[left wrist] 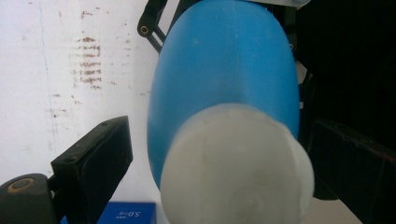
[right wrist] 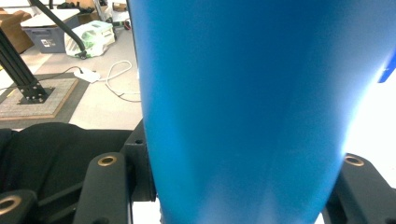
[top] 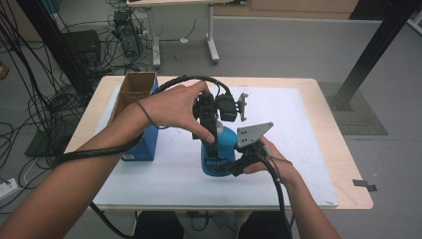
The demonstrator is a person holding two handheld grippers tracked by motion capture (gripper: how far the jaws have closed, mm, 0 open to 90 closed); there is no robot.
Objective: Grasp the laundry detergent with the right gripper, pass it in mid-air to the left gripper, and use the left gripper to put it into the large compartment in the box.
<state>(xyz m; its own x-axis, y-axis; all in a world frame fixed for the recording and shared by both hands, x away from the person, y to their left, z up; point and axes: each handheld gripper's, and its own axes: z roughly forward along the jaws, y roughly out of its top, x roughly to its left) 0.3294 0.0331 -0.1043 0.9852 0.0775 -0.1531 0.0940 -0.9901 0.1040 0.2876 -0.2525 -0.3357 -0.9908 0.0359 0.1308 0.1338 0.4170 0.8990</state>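
A wooden desk (top: 343, 164) with a white mat, a cardboard box (top: 135, 89) at its left. The right gripper (top: 238, 163) clamps a blue bottle (top: 221, 147) upright mid-desk. The left gripper (top: 211, 142) hangs above, fingers (left wrist: 93, 158) wide around the white cap (left wrist: 236, 168), not touching. Cap likely not yet gripped or unscrewed.

White mat (top: 303, 149) lies open right of the bottle (top: 224, 144) — blue box (top: 142, 144) blocks its left.

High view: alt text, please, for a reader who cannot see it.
A blue bottle stands on a white table; the right claw grips its body while the left claw reaches down at its top. A blue box stands to the left.
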